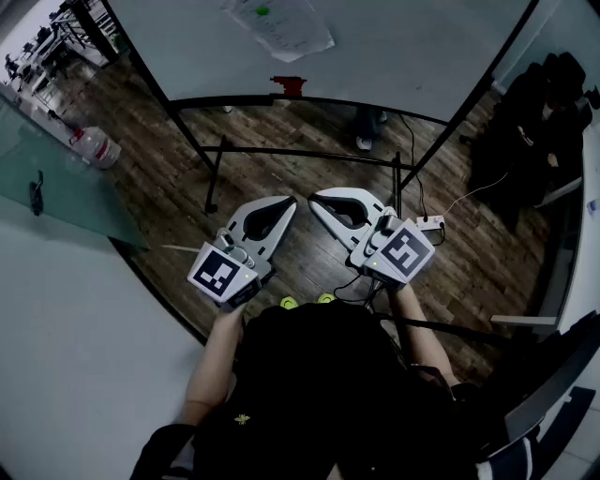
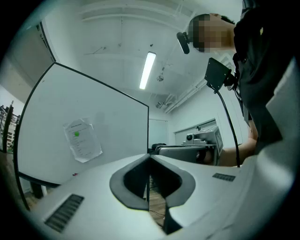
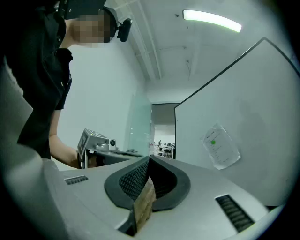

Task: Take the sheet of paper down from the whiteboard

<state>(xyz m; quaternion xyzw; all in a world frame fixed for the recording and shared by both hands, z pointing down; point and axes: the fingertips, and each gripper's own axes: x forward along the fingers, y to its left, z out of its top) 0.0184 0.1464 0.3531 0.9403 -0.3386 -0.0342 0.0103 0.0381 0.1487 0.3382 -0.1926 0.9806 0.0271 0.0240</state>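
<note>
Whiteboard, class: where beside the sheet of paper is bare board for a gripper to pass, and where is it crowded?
The whiteboard is bare left and right of the sheet of paper, out to its dark frame. Directly below the sheet, a red object sits at the board's lower edge, so that way is tighter.

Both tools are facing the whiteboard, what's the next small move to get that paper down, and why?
Probably open the right tool and reach toward a lower corner of the white sheet of paper with the green dot. Both it and the left tool are shut and held well short of the white whiteboard where the sheet hangs.
</note>
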